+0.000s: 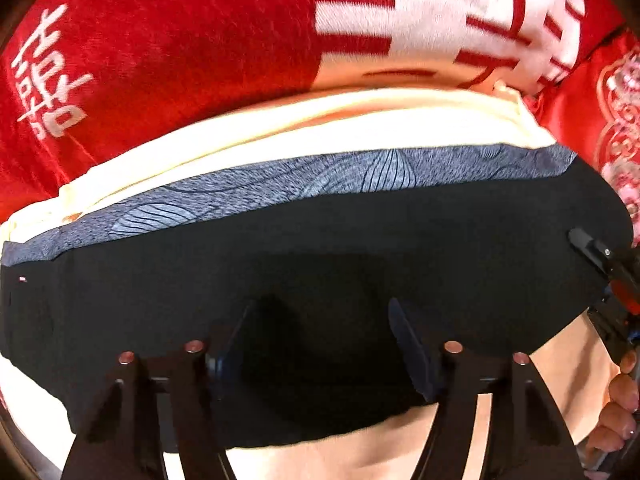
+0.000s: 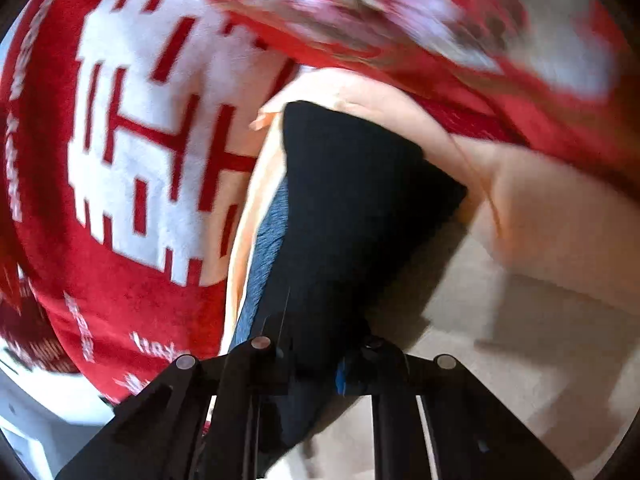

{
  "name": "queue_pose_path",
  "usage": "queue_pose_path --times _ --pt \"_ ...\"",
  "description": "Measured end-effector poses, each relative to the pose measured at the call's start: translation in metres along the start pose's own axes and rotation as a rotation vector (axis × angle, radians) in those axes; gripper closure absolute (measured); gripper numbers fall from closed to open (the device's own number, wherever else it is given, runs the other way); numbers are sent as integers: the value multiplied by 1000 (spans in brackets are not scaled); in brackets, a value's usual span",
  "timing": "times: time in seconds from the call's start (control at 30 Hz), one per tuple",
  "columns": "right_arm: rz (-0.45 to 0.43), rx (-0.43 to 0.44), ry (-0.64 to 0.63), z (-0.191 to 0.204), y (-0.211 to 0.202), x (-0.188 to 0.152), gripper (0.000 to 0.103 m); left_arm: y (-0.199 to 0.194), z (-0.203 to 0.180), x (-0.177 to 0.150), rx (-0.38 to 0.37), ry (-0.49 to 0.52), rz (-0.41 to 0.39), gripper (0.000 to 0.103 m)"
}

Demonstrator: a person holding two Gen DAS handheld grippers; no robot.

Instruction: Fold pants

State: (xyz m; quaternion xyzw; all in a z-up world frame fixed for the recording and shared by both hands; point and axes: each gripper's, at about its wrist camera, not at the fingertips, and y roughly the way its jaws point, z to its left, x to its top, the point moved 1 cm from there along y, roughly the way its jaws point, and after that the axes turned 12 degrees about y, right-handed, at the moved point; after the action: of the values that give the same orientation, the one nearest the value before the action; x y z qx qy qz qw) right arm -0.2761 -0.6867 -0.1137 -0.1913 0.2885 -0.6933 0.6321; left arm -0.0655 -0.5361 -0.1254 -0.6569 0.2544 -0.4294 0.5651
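- Now lying flat on a cream sheet [image 1: 304,120] over the bed: black pants [image 1: 320,248], patterned blue lining [image 1: 280,184] showing along the far edge.
- Left tongs [image 1: 324,332] spread apart, hovering over the cloth, holding nothing.
- Right tongs [image 2: 316,356] pinched shut on a pants edge.
- Best carried across low and level, edges matched before letting go.
- Red blanket [image 1: 180,40] behind.

left hand-held gripper [image 1: 324,344] open over black pants [image 1: 320,248].
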Motion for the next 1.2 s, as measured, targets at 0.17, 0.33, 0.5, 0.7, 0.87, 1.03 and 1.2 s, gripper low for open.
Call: queue_pose_path --times 0.17,0.33,0.5,0.7,0.87,1.03,1.2 --pt "-26 -26 -150 39 -13 -18 89 9 -15 -4 -81 33 0 34" --pt "-33 -84 -277 66 -13 -35 89 21 -21 -12 -59 51 -66 33" --pt "-36 -141 -409 96 -12 -57 89 15 -15 -17 -77 81 -76 33" --pt "-61 -240 -613 139 -9 -102 89 1 10 -22 -156 90 -36 33" --pt "-100 -340 -769 166 6 -152 89 -36 70 -47 -102 67 -79 13" --pt "-99 -435 -903 179 43 -205 88 -54 151 -76 -52 18 -54 13" --pt "-57 -582 -1067 169 107 -275 84 -53 235 -115 13 -93 1 13"
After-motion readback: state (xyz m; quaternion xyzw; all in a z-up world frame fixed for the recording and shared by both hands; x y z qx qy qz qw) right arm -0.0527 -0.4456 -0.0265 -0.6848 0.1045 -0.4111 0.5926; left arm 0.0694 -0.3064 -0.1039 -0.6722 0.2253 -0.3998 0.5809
